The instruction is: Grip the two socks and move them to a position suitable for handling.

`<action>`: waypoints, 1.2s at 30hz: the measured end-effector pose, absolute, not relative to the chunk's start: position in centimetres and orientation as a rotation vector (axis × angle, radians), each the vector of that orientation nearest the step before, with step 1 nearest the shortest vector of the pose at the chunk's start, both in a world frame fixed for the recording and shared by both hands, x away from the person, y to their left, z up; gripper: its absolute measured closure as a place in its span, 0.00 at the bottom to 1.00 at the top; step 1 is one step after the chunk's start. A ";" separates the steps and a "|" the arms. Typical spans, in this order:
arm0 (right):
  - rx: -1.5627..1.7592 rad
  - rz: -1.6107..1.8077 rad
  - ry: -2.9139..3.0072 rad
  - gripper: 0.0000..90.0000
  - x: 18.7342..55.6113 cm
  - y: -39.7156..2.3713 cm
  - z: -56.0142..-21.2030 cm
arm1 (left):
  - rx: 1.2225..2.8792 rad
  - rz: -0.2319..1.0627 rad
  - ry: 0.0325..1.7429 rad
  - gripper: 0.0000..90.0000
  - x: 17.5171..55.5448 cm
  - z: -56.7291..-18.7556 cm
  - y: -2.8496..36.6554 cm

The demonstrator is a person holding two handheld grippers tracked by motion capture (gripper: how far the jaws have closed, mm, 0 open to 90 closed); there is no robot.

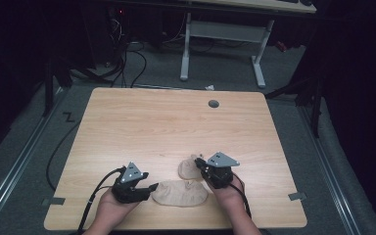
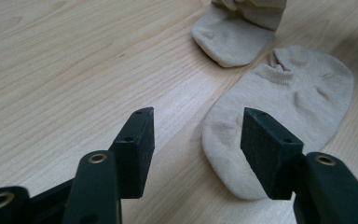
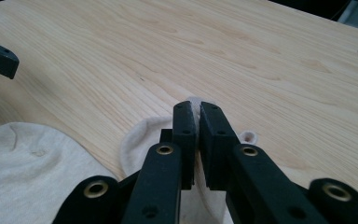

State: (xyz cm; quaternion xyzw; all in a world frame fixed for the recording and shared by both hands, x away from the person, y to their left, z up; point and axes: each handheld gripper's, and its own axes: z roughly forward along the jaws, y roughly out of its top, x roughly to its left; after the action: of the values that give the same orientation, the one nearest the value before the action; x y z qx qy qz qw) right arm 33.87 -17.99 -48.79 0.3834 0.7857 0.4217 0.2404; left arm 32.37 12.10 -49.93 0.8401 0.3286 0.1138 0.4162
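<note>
Two beige ankle socks lie near the front edge of the worktop (image 1: pixel 127 122), a little right of its middle. The right gripper (image 1: pixel 206 165) has its jaws pinched tight on the cuff of the smaller sock (image 1: pixel 188 169), and in the right gripper view the fabric is squeezed into the narrow slit between the two black fingers (image 3: pixel 184 135), with the rest of that sock sagging below onto the wood. The left gripper (image 1: pixel 152 187) stands with its jaws wide apart and nothing between them, resting low just at the toe end of the larger sock (image 1: pixel 180 193), which lies flat and spread out, touching or almost touching the smaller one. It looks to me like the socks are being paired, one laid on the other. To do that well, the right hand should lift only enough for the held sock to hang free and unfold, then carry it across so its toe and heel line up with the flat sock before letting go; a pinch this close to the cuff's edge could slip if the cloth drags on the wood. The left gripper would do best to press or nip the flat sock's near end so it does not slide or bunch while the other is laid down.
</note>
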 end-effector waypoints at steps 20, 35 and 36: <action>1.322 1.035 2.094 0.78 34.0 -24.4 -50.8 | 2.093 0.276 0.827 0.50 33.1 -49.7 11.6; 1.237 0.936 2.263 0.95 35.3 -23.2 -51.4 | 2.085 0.272 0.862 0.51 32.9 -49.8 12.6; 1.235 0.927 2.276 0.95 35.3 -23.1 -51.5 | 2.081 0.273 0.866 0.51 32.9 -49.7 12.8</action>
State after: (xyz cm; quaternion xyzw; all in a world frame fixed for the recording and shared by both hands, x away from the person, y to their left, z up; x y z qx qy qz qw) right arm 35.29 -23.05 -51.53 0.4405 0.8118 0.3305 0.1943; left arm 32.91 12.77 -49.74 0.8311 0.3458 0.1091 0.4217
